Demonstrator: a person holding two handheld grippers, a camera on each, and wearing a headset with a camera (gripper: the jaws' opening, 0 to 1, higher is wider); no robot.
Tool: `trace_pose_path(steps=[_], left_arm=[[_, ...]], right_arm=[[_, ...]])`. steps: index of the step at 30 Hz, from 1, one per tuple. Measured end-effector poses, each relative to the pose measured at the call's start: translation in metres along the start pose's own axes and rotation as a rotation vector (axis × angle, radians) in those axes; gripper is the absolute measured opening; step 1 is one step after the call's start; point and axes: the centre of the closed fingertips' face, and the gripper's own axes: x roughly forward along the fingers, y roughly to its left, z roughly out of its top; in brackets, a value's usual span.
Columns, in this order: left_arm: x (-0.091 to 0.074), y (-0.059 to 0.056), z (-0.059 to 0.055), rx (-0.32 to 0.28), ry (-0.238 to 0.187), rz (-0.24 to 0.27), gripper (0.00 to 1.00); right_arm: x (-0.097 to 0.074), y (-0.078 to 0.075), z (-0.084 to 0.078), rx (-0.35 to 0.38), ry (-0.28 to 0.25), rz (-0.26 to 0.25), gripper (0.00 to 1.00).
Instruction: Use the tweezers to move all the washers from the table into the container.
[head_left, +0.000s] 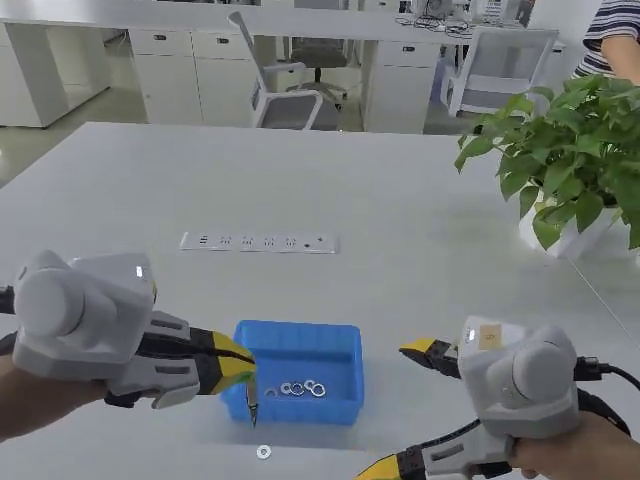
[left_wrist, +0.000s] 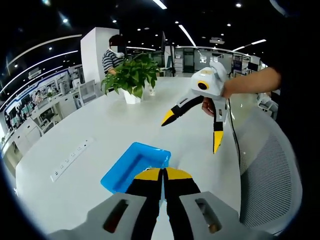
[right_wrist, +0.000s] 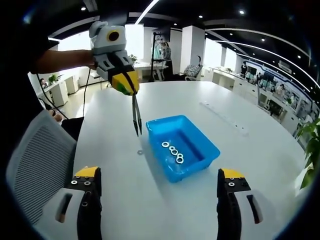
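The blue container (head_left: 335, 345) sits near the table's front edge, with several washers (head_left: 300, 388) lying inside it. One washer (head_left: 263, 452) lies on the table just in front of the container, and in the right gripper view this washer (right_wrist: 140, 152) is left of the container (right_wrist: 200, 150). My left gripper (head_left: 245, 370) is shut on the tweezers (head_left: 252, 405), which point down at the container's front left corner. In the right gripper view the tweezers (right_wrist: 136, 115) hang with their tips above the loose washer. My right gripper (head_left: 390, 410) stands open to the right of the container, holding nothing.
A white power strip (head_left: 260, 242) lies flat behind the container. A potted plant (head_left: 570, 160) stands at the table's right side. Office chairs (head_left: 285, 85) and desks stand beyond the far edge, and a person (head_left: 615, 35) is at the back right.
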Motion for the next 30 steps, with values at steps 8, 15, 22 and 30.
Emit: trace_pose_path(steps=[8, 15, 22, 30], left_arm=[[0.003, -0.007, -0.004, -0.009, -0.008, -0.017, 0.05], [0.008, -0.014, -0.011, -0.011, -0.005, -0.032, 0.05], [0.013, -0.017, -0.015, -0.017, -0.008, -0.038, 0.05], [0.02, -0.02, -0.019, -0.016, 0.001, -0.049, 0.05]], right_arm=[[-0.001, -0.001, -0.001, 0.003, 0.0, -0.013, 1.0], [0.0, 0.001, -0.005, -0.001, 0.012, -0.011, 1.0], [0.0, 0.003, -0.009, 0.007, 0.024, -0.01, 1.0], [-0.002, 0.003, -0.015, 0.018, 0.031, -0.021, 1.0]])
